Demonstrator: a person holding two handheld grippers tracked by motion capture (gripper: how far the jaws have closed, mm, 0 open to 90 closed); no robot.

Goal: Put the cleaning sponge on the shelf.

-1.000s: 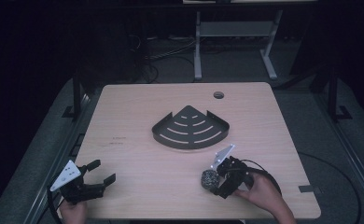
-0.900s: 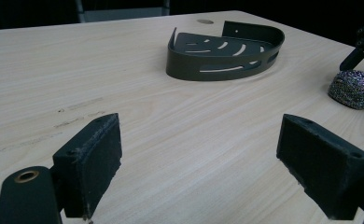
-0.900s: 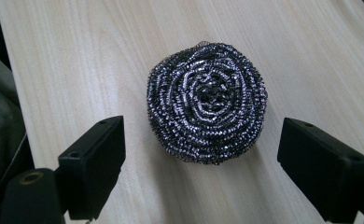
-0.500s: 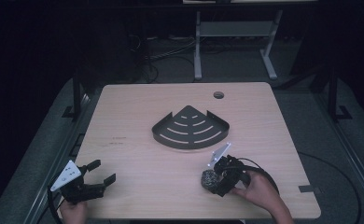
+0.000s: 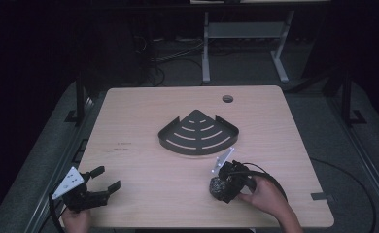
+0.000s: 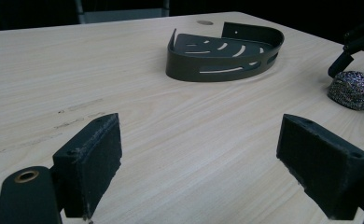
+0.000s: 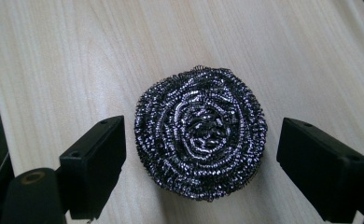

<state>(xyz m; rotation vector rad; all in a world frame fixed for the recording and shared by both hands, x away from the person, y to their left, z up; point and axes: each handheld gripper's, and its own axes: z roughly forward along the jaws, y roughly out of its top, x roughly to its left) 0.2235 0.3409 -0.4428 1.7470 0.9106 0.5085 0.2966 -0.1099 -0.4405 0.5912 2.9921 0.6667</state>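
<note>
Nearest to you, at the front left corner of the worktop [image 5: 144, 121], your left hand-held gripper [image 5: 102, 187] sat low over the wood with its jaws spread wide and nothing between them; in the left gripper view its two pads [image 6: 94, 161] framed bare wood grain.

At the front right, your right hand [image 5: 267, 196] held the right hand-held gripper [image 5: 221, 187] pointed down at the steel scouring pad [image 5: 219, 187]. In the right gripper view the scouring pad [image 7: 201, 133] lay flat on the worktop, a round coil of shiny wire, sitting between the two jaws. The jaws stood apart on either side of it, each with a gap to the wire, so the gripper was open around the pad and not yet clamped on it. A black cable [image 5: 270, 177] looped behind that gripper.

Farther back, near the middle of the worktop, lay the dark corner shelf basket [image 5: 197, 133], a fan-shaped tray with curved slots and a low wall, well apart from the pad. Beyond it, close to the far edge, a round hole [image 5: 227, 99] showed in the worktop. Behind the worktop stood a grey metal frame [image 5: 243, 34] on the floor.
</note>
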